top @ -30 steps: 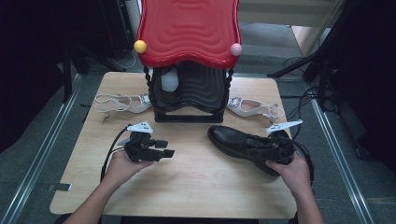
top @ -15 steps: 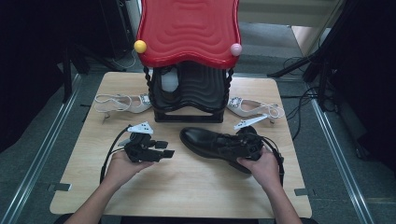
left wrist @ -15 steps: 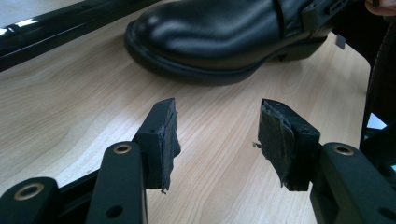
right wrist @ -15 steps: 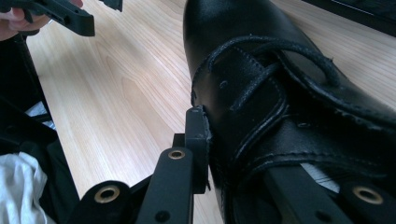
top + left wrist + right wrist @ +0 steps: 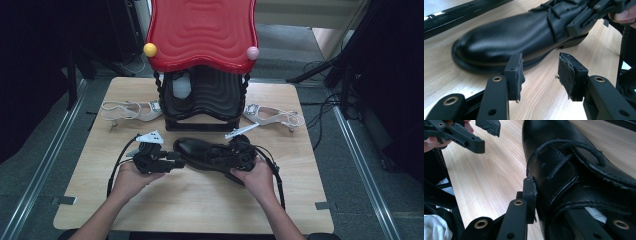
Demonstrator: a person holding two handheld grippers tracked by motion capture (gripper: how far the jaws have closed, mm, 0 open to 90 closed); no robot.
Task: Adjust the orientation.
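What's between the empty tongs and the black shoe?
Nothing but bare wooden table. In the left gripper view, the left tongs, whose jaws have just been closing, stand open just short of the black shoe, with nothing between them.

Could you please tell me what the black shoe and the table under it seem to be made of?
The shoe looks like smooth polished leather: it carries a soft sheen, stitched panels and a cord lace, with a ribbed, probably rubber, sole edge. The table looks like light wood or a wood-look laminate, matte, with visible grain lines; which of the two cannot be told.
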